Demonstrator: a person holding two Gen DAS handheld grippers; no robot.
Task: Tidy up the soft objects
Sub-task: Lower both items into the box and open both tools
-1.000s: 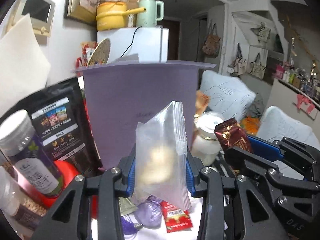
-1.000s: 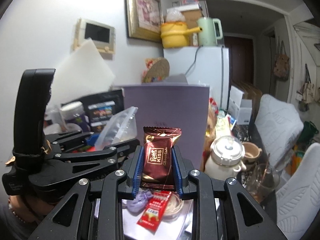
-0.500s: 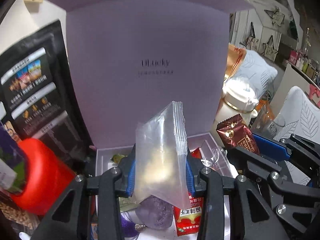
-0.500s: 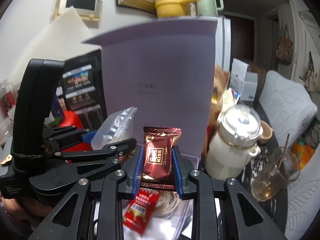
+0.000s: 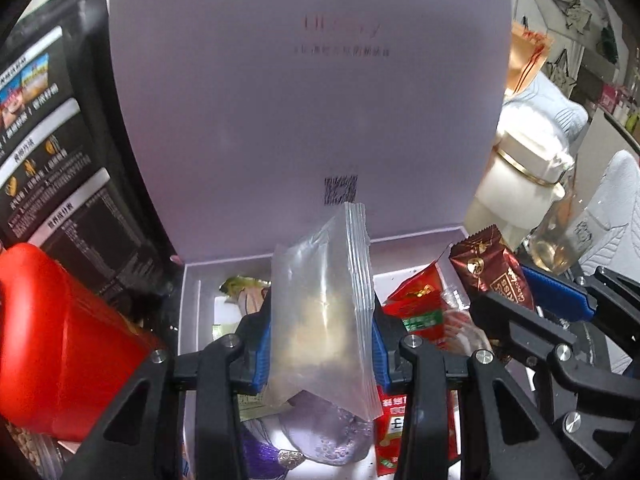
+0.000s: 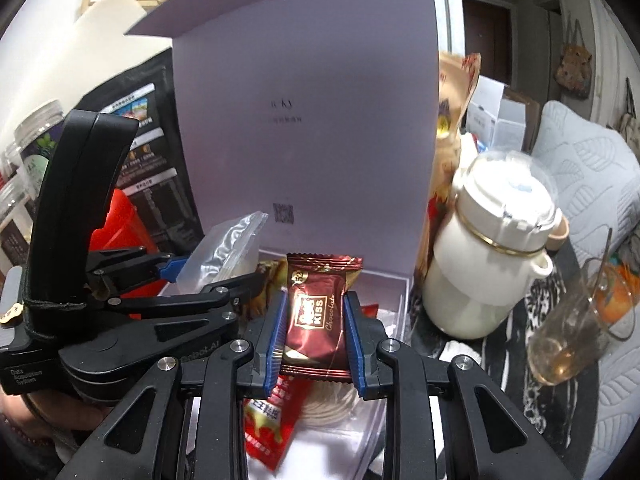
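Cluttered room; lilac gift box (image 5: 188, 304) open, lid (image 5: 312, 92) upright, print on it blurred. Surface under box mostly hidden. Left hand-held gripper (image 5: 322, 344) clamped on frosted plastic pouch (image 5: 320, 316) above box, pale lumpy contents indistinct. Right hand-held gripper (image 6: 314, 338) pinches glossy brown chocolate wrapper (image 6: 316, 316), crimped ends, over box interior. Beneath: red sachet (image 6: 268, 420), purple fabric pouch (image 5: 328, 436), partly covered. White jar (image 6: 488, 264) beside box, glass (image 6: 568, 332) near it
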